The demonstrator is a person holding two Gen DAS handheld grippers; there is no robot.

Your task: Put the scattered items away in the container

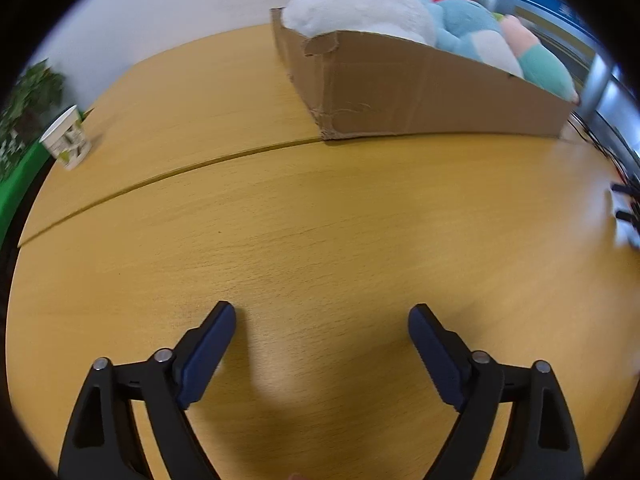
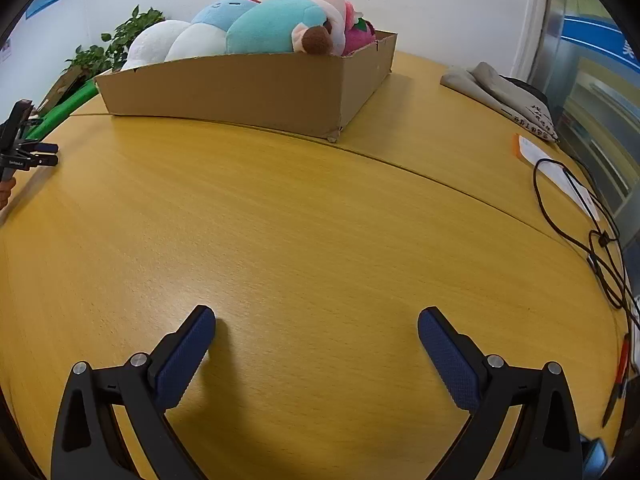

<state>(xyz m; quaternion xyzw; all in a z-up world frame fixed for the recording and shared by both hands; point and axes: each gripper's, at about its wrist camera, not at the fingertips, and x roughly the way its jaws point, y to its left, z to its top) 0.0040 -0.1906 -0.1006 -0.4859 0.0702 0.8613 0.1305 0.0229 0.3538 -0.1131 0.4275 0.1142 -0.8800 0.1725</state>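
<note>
A shallow cardboard box (image 1: 420, 92) stands at the far side of the wooden table and holds several plush toys: a white one (image 1: 360, 8), a light blue one (image 1: 468, 24) and a teal-and-pink one (image 1: 536, 56). The box (image 2: 248, 88) and the plush toys (image 2: 272, 24) also show in the right wrist view. My left gripper (image 1: 322, 314) is open and empty, low over bare table in front of the box. My right gripper (image 2: 316, 318) is open and empty, also low over bare table. The left gripper's tips (image 2: 44, 152) appear at the right view's left edge.
A paper cup (image 1: 66, 138) stands at the table's far left edge, with a green plant (image 1: 28, 96) behind it. A grey cloth bag (image 2: 504, 96), white and orange papers (image 2: 552, 164) and a black cable (image 2: 592, 232) lie on the right side.
</note>
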